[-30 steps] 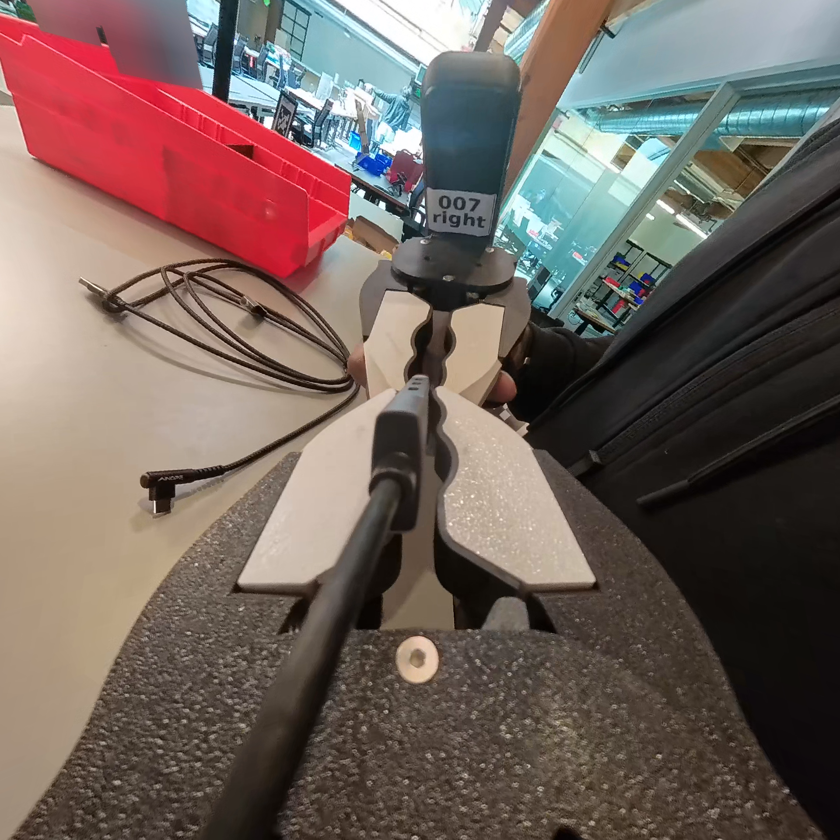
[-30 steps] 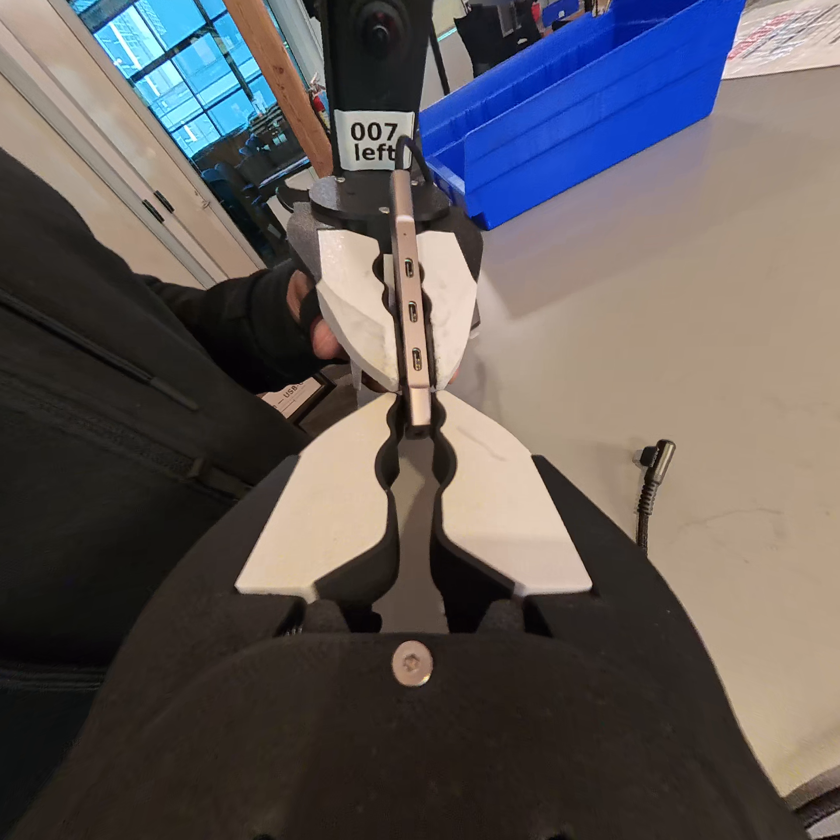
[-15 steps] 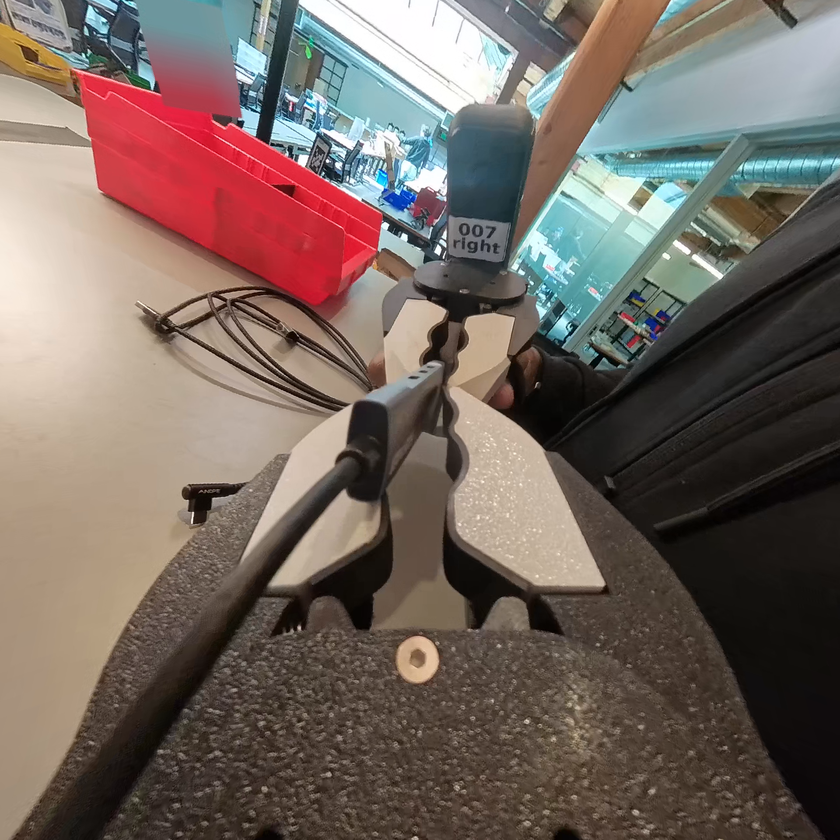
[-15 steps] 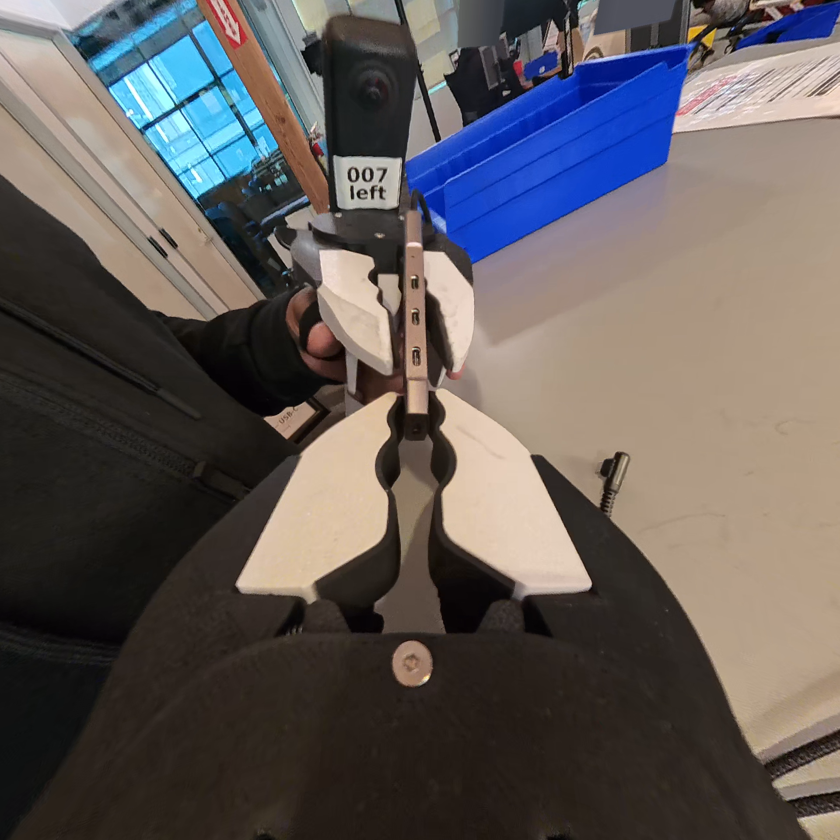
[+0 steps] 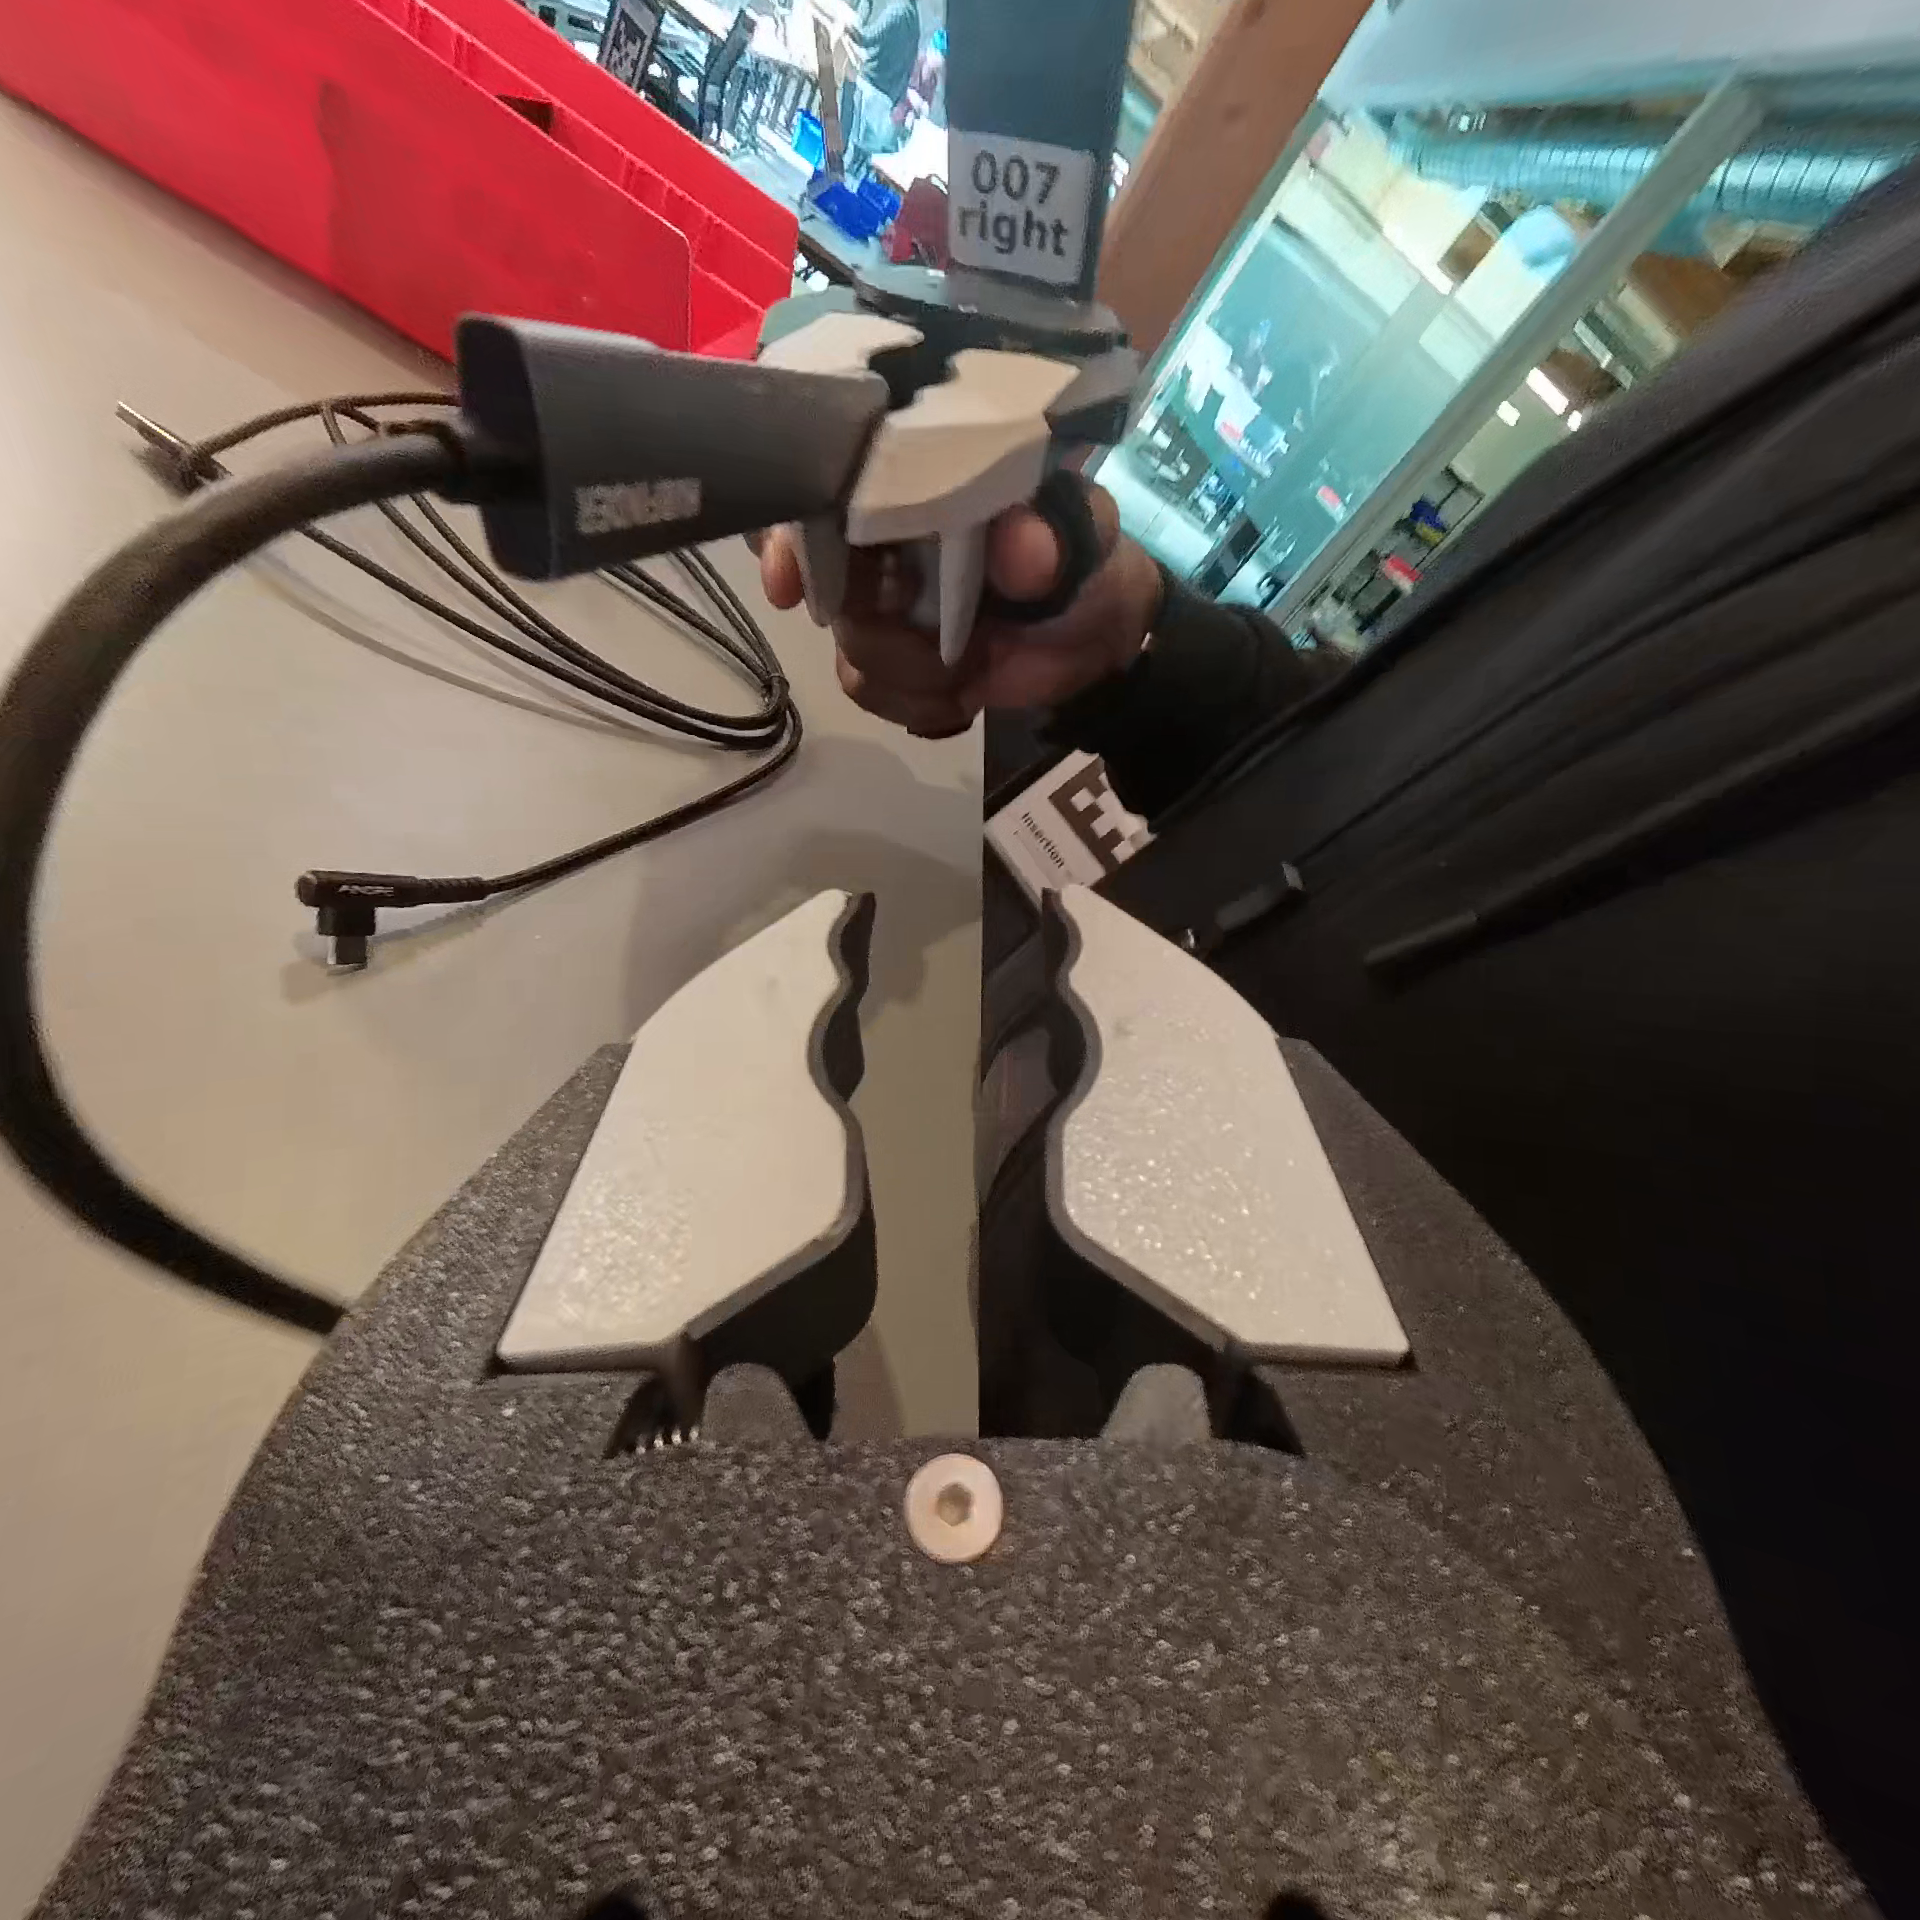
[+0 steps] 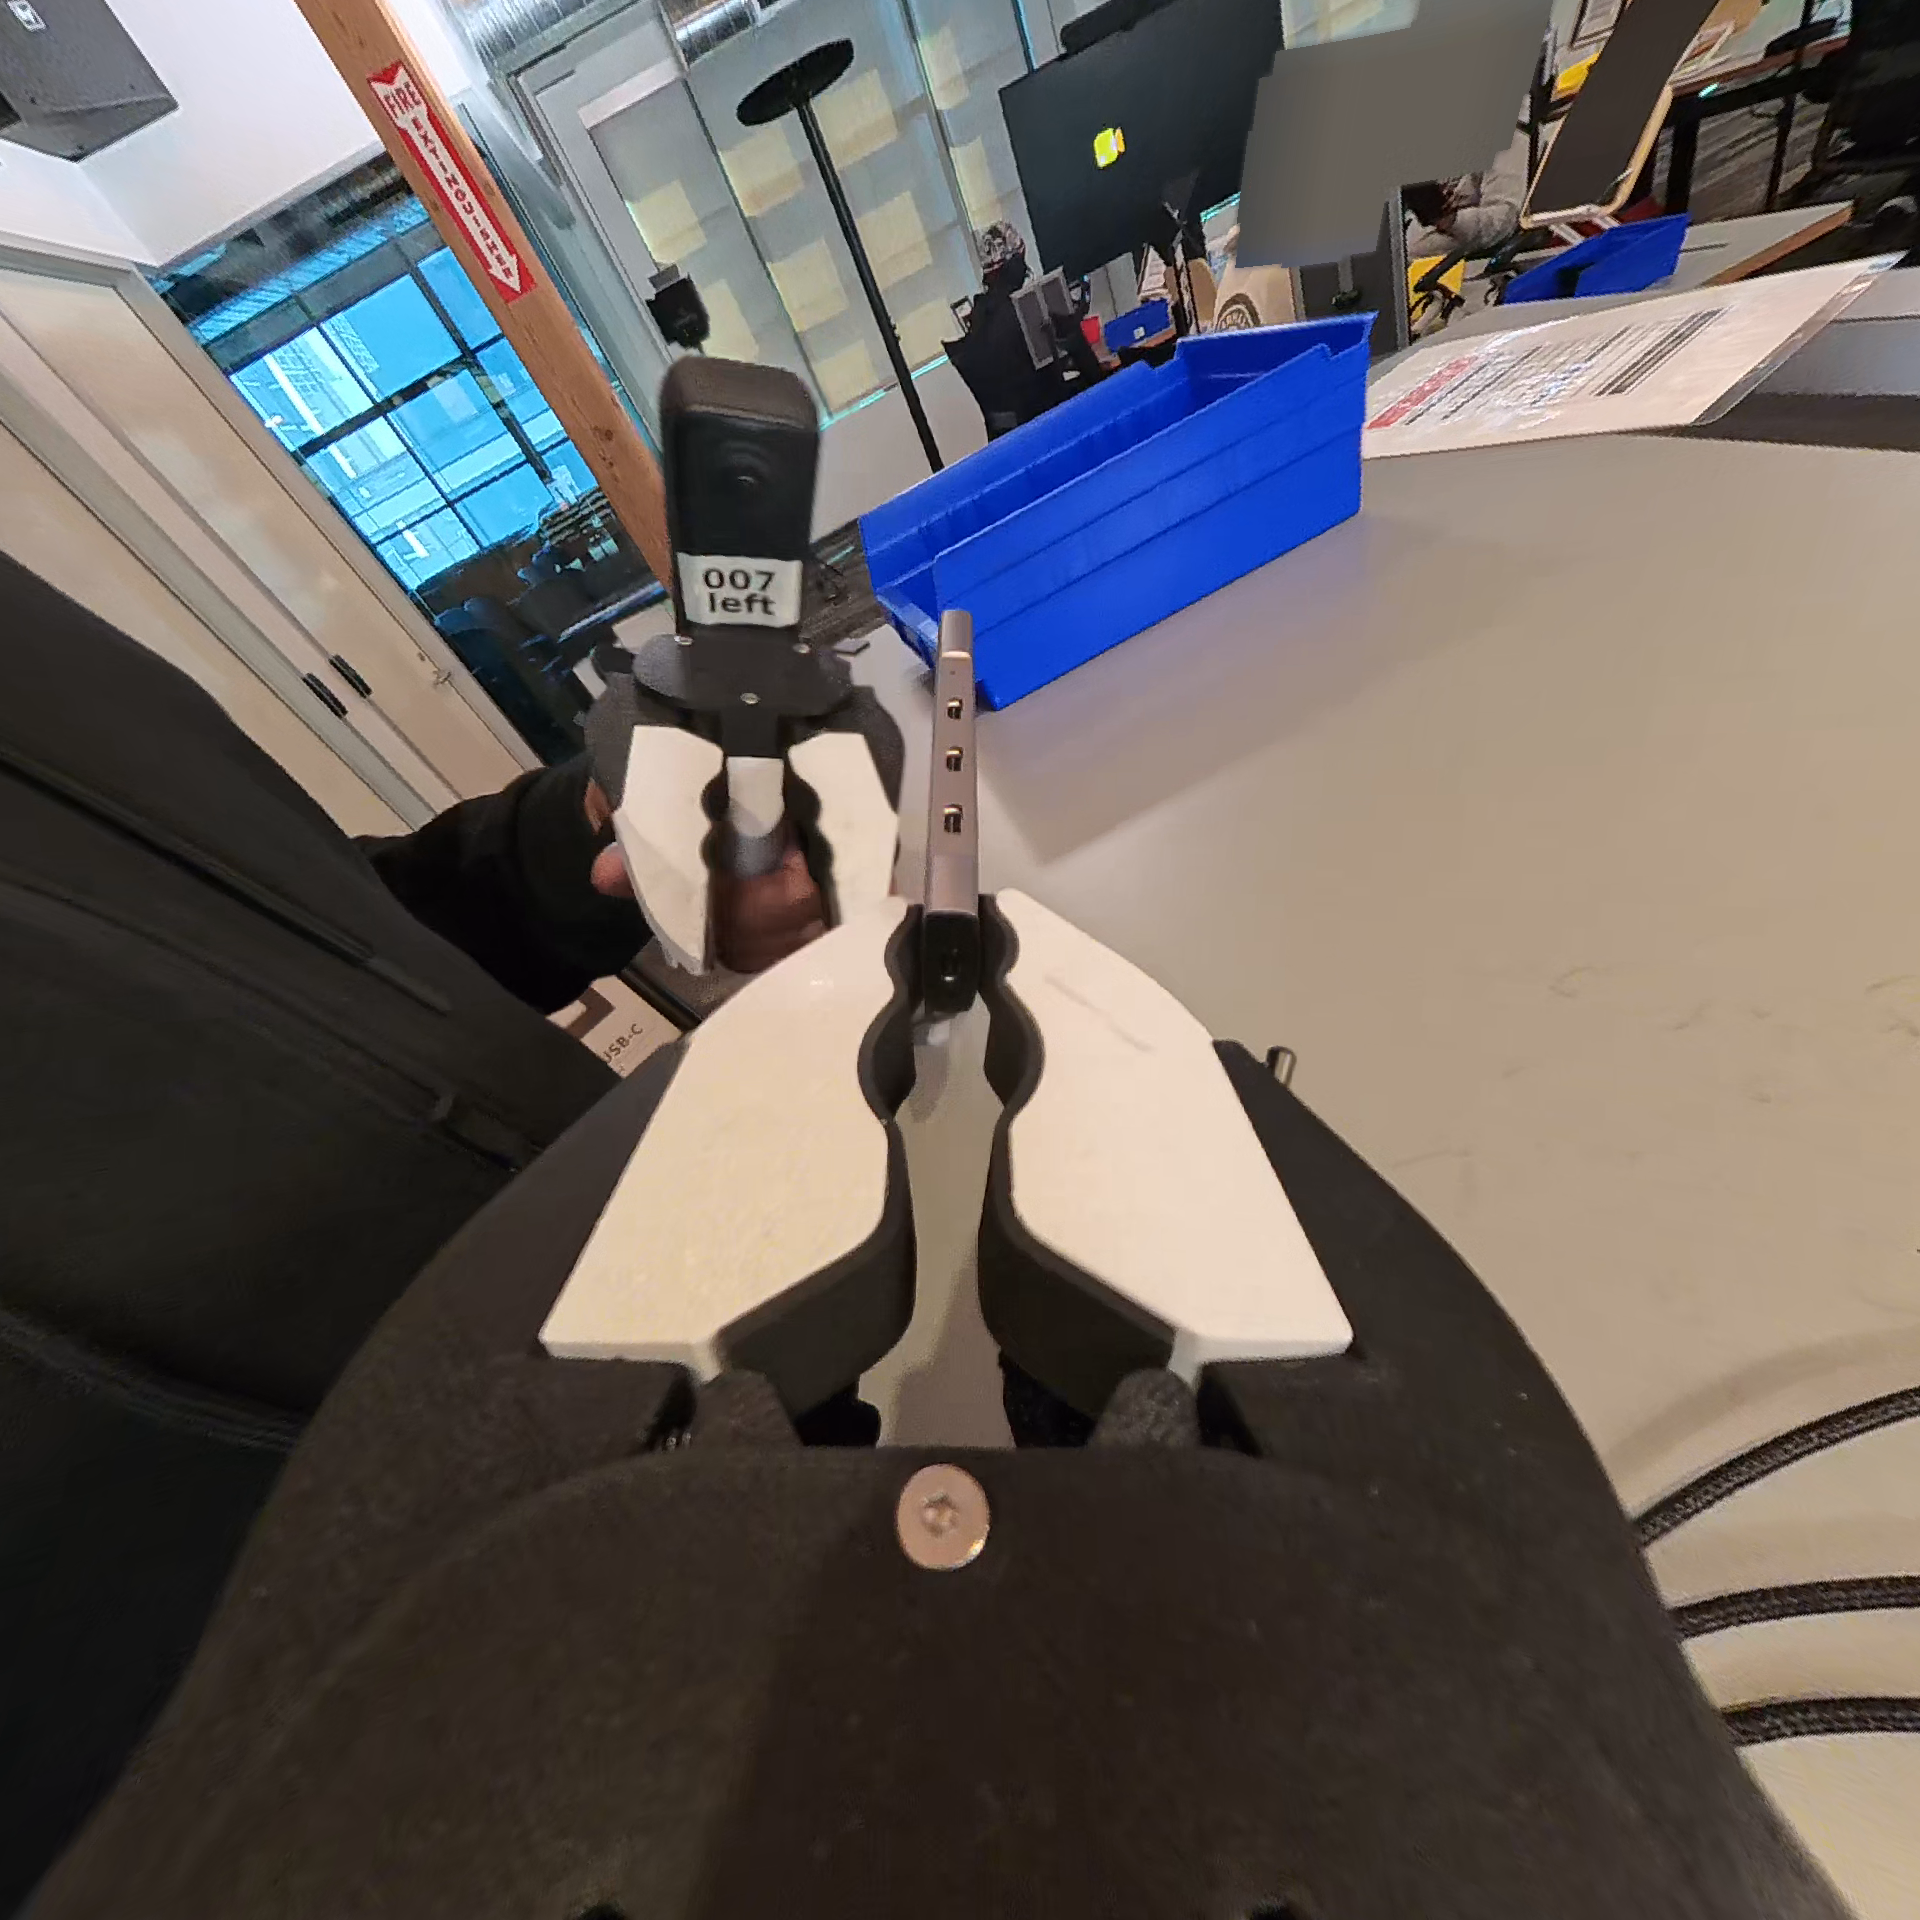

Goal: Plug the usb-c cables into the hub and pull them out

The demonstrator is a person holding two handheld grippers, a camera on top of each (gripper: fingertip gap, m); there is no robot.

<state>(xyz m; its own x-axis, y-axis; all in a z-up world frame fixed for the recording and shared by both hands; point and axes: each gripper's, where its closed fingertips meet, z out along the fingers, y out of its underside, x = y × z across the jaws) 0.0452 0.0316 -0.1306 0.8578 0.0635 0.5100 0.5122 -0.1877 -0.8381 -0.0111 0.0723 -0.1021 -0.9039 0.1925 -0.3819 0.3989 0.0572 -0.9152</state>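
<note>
My right gripper (image 6: 948, 925) is shut on one end of the grey hub (image 6: 951, 790). The hub sticks forward with its row of three ports facing me. In the left wrist view the hub (image 5: 644, 457) juts left from the right gripper (image 5: 883, 416), and its thick black lead (image 5: 62, 779) curves down beside me. My left gripper (image 5: 951, 914) is open and empty, below and apart from the hub. It also shows in the right wrist view (image 6: 769, 904). A braided USB-C cable (image 5: 623, 644) lies coiled on the table, its angled plug (image 5: 353, 904) free.
A red bin (image 5: 468, 187) stands at the far left of the grey table (image 5: 312, 1143). A blue bin (image 6: 1122, 520) and a printed sheet (image 6: 1610, 353) lie beyond the hub. A person's black jacket (image 5: 1558, 831) is close along the table edge. One gripper's finger ends stand about 8 centimetres off the other's.
My left gripper has opened and let go of the hub. The right gripper now holds the hub alone. The two grippers have moved apart.
</note>
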